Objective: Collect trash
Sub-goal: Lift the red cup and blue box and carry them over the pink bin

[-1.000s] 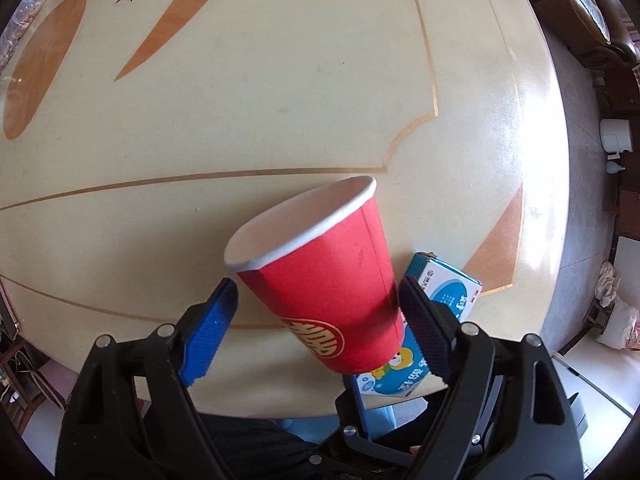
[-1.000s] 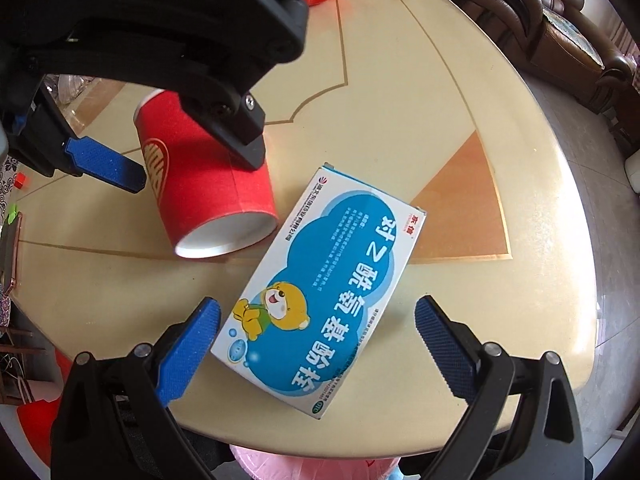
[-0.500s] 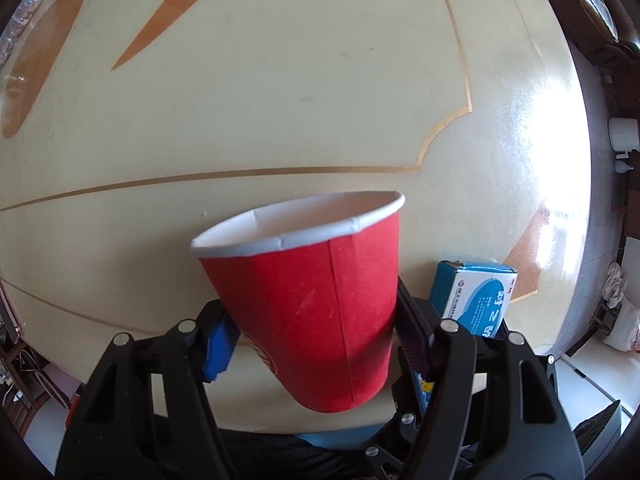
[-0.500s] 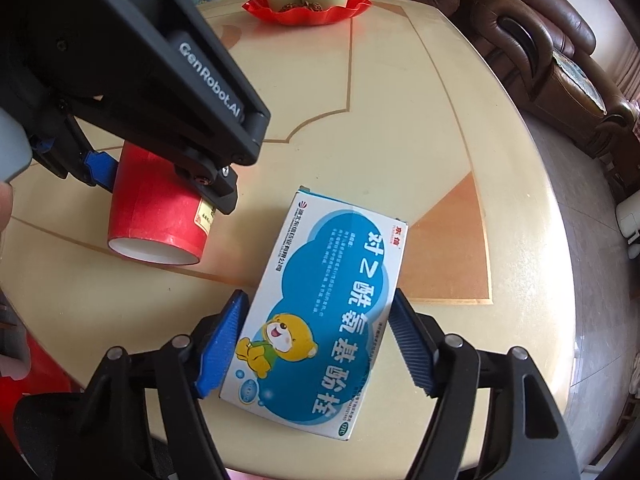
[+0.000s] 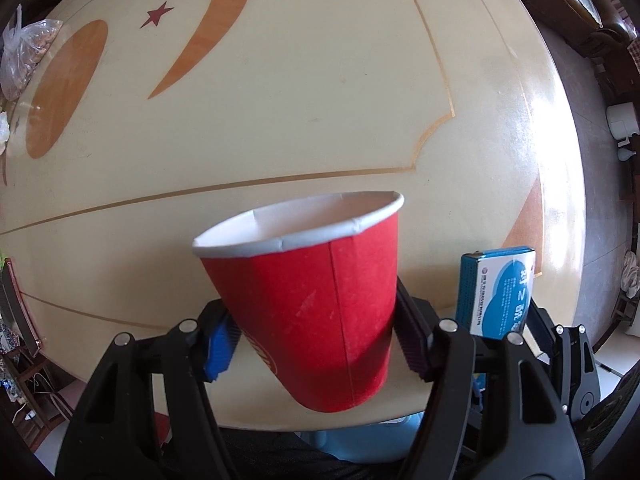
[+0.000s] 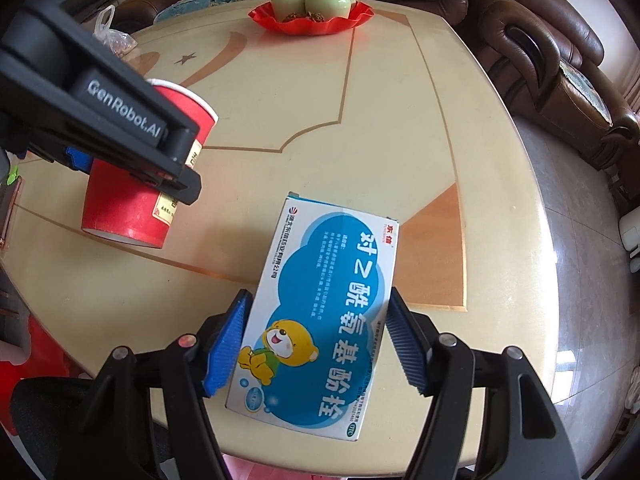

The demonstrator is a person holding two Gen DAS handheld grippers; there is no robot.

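Note:
My left gripper (image 5: 314, 340) is shut on a red paper cup (image 5: 312, 296) with a white rim, held tilted above the table near its front edge. The cup also shows in the right wrist view (image 6: 132, 200), at the left, partly behind the left gripper's black body. My right gripper (image 6: 316, 344) is shut on a blue-and-white medicine box (image 6: 320, 320) with a cartoon bear, lifted off the table. The box also shows in the left wrist view (image 5: 498, 292), at the right.
The round cream table (image 6: 320, 140) has orange inlays. A red dish with green ceramic pots (image 6: 310, 20) stands at its far side. A clear plastic bag (image 5: 24, 52) lies at the far left. Brown sofas (image 6: 540, 60) stand to the right.
Both grippers closed: the left on the cup, the right on the box. Both objects have since been lifted off the table and tilted up.

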